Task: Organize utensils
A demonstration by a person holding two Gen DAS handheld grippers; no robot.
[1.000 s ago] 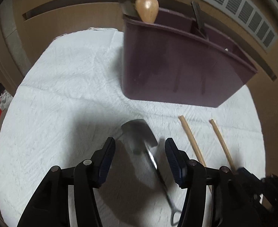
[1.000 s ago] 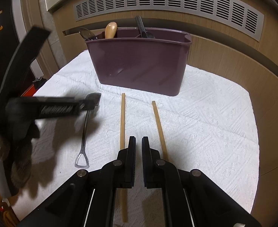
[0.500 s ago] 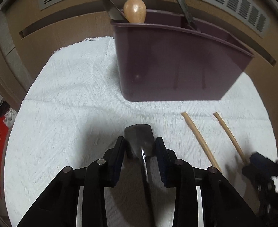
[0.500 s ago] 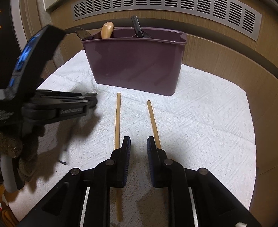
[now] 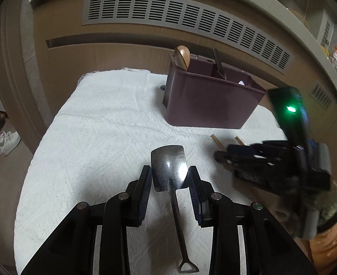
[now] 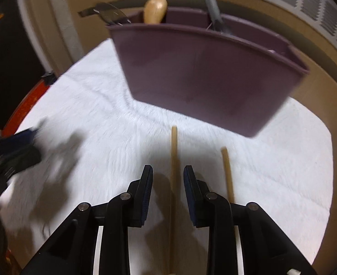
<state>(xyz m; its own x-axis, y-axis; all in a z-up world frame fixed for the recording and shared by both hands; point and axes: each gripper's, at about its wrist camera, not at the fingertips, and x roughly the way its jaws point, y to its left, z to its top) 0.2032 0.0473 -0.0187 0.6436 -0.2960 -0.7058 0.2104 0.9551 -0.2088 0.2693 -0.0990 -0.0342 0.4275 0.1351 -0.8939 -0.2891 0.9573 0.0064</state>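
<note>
Left tool (image 5: 169, 175): closed on the blade of a small metal spoon (image 5: 168, 167) shaped like a shovel; pads pressed against both blade edges, handle trailing back under the tool toward 6 o'clock, clear of the cloth.
Right tool (image 6: 167, 175): jaws opening, nothing gripped; pointed steeply down, astride one chopstick (image 6: 173, 160) that lies on the cloth between the pads without touching them.
Second chopstick (image 6: 227, 174): flat on the cloth just beside the first, at 3 o'clock from it, roughly parallel.
Bin (image 5: 210, 100): purple, divided into compartments, upright on the cloth at 1 o'clock from the left tool; a wooden handle (image 5: 182, 57) and a dark handle (image 5: 217, 63) standing up out of it.
Tabletop (image 5: 99, 126): covered by a white textured cloth.
Step in hand: likely two pickups at once, spoon already lifted, chopstick about to be taken.
Next move, left: carry the spoon up toward 1 o'clock, above the bin rim, then lower it into a compartment and release.
Next move, right: come down onto the chopstick and close; thin and round, so a centred pinch needed to stop it rolling away.
Hard to make out: right view smeared by motion; left tool there only a dark blur at 9 o'clock.
Hidden: bin interior, which compartment holds what, near ends of both chopsticks behind the tools.
Cut off: a person's orange sleeve (image 5: 328, 240) at 4 o'clock in the left view, hand blurred.
</note>
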